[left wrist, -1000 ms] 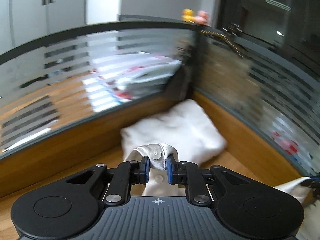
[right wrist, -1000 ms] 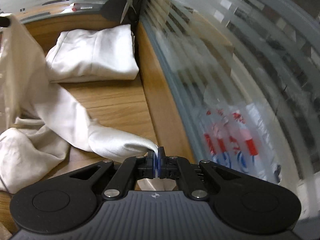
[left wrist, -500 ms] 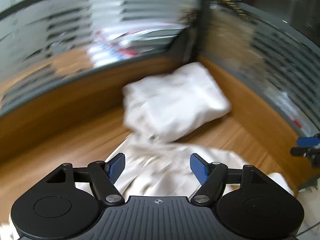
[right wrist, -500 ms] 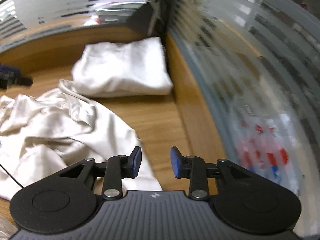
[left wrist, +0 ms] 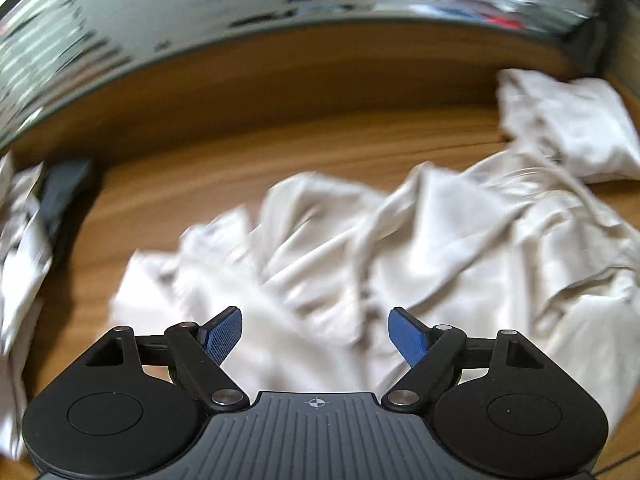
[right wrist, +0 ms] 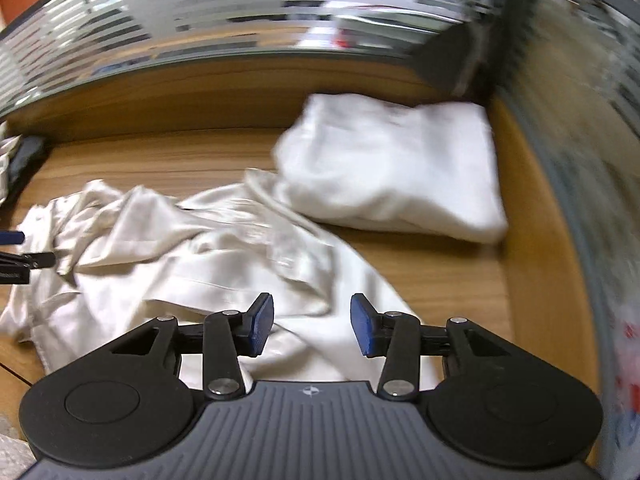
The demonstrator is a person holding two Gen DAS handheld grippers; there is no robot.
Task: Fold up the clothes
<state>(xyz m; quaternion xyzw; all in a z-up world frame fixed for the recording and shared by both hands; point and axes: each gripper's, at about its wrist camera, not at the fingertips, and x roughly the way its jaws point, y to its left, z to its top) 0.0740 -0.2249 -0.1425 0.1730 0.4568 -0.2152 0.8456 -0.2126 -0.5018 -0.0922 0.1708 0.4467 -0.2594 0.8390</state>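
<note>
The left gripper [left wrist: 315, 334] has just been opening its jaws; they stand spread wide with nothing pinched, above the crumpled cream garment [left wrist: 400, 248] lying loose on the wooden desk [left wrist: 224, 164]. The right gripper [right wrist: 312, 330] has likewise just been opening, jaws parted and empty, the same garment [right wrist: 208, 256] spreading from 12 toward 9 o'clock. A folded white garment [right wrist: 396, 168] lies at 1 o'clock, its near edge touching the crumpled one, by the frosted glass partition [right wrist: 580, 128].
</note>
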